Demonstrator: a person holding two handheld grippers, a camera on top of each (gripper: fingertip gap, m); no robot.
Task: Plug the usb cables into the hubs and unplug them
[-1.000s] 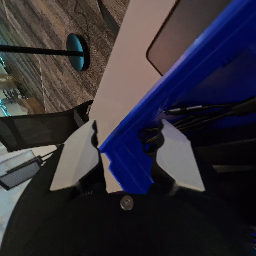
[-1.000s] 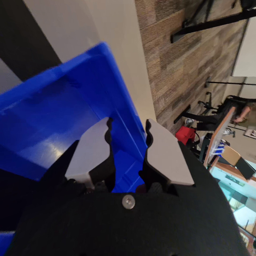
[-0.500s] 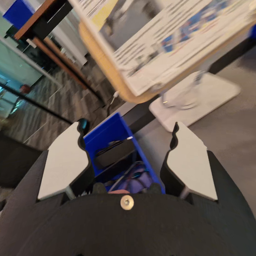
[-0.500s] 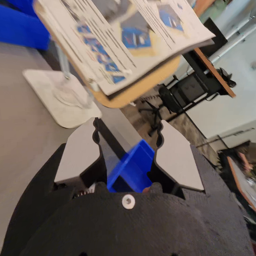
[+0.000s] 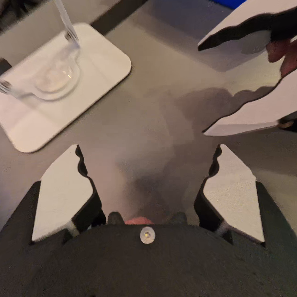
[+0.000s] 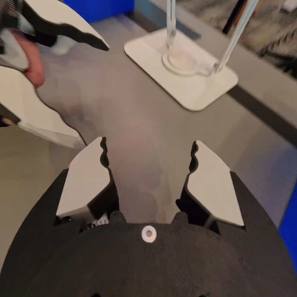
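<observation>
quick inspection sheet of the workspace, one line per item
surface: grey tabletop, bare between the grippers.
job's things: no hubs seen; blue bin at the far edge, contents hidden.
clutter: white stand base with clear uprights.
grippers: left gripper jaws wide open, nothing between them; right gripper jaws open, nothing between them; both hover over the tabletop, pointing toward each other.
cables: nothing seen.
surroundings: patterned floor beyond the table edge; picture blurred.
</observation>
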